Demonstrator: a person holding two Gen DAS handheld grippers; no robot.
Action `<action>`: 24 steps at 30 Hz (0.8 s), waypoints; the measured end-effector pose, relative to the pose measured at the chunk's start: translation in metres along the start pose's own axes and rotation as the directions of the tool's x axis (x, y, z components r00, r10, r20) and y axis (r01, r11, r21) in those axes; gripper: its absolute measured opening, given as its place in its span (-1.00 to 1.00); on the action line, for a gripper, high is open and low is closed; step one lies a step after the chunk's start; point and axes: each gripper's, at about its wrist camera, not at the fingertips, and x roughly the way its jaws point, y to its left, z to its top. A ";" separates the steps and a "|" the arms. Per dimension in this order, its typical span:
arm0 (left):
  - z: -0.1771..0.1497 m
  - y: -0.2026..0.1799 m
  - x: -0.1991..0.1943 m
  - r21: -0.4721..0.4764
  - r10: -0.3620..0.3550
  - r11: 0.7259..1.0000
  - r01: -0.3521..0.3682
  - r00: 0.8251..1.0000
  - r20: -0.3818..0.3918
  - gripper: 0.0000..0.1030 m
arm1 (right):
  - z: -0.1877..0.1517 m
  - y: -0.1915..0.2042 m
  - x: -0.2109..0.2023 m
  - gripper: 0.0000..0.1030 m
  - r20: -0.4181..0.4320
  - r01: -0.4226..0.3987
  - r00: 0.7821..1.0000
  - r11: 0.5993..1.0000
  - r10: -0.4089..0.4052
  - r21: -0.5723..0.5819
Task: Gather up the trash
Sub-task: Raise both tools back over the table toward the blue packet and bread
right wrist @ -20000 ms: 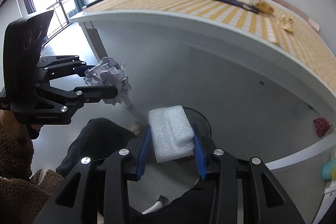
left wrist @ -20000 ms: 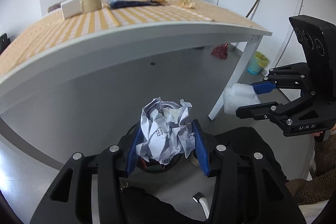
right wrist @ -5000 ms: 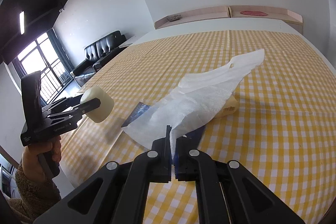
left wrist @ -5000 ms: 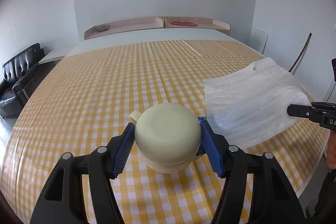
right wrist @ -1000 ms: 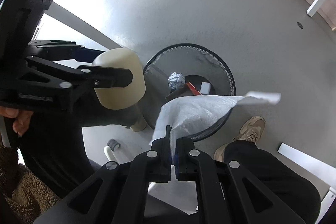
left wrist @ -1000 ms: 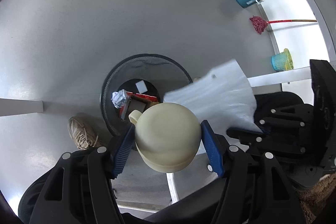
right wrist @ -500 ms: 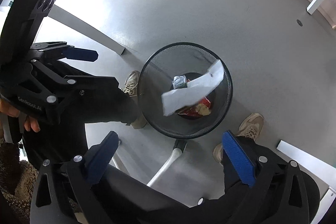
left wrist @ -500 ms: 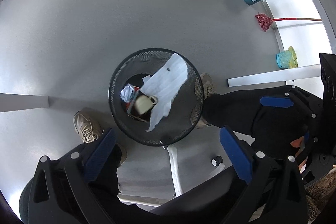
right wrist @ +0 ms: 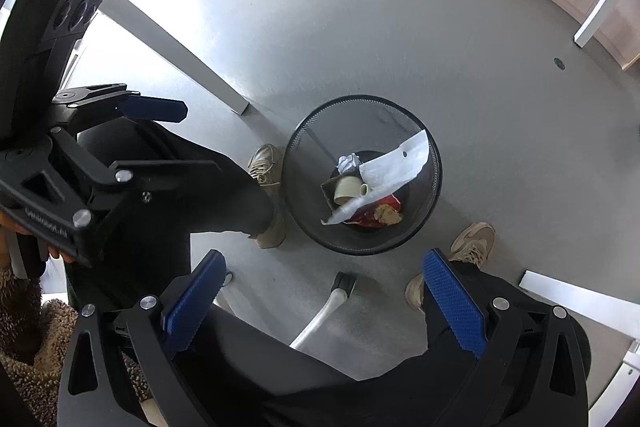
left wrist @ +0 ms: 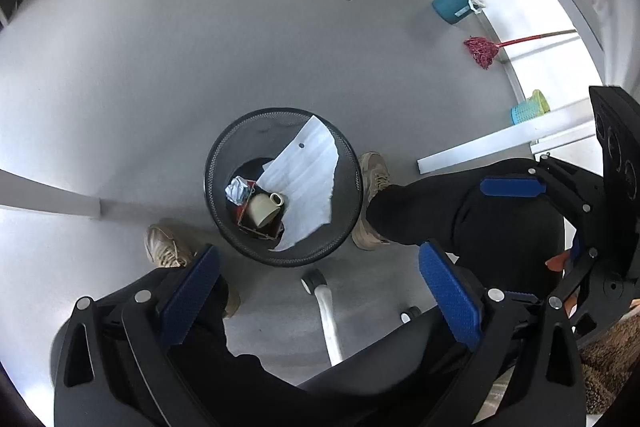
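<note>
Both tools, left (left wrist: 316, 291) and right (right wrist: 320, 299), gape wide, empty, above bin (left wrist: 224, 151); cup (left wrist: 262, 209), foam sheet (left wrist: 306, 179) inside. Table unseen, remaining trash unknown.

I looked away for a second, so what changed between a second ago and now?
Both grippers let go. The left gripper dropped the cream cup and the right gripper released the white foam sheet; both fell into the mesh trash bin. Both jaws now stand wide open and empty. The bin stayed between the person's shoes.
</note>
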 end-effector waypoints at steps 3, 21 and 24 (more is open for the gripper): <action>-0.012 -0.008 -0.013 0.013 0.006 1.000 -0.006 1.000 0.022 0.91 | -0.009 0.009 -0.008 0.93 0.020 0.011 1.000 1.000 -0.011 -0.001; -0.073 -0.060 -0.104 0.132 0.018 0.990 -0.045 0.979 0.202 0.91 | -0.078 0.053 -0.093 0.93 0.235 0.081 0.969 0.997 -0.081 0.010; -0.080 -0.068 -0.121 0.149 0.019 0.987 -0.057 0.970 0.244 0.91 | -0.088 0.059 -0.118 0.93 0.297 0.095 0.950 0.995 -0.095 0.013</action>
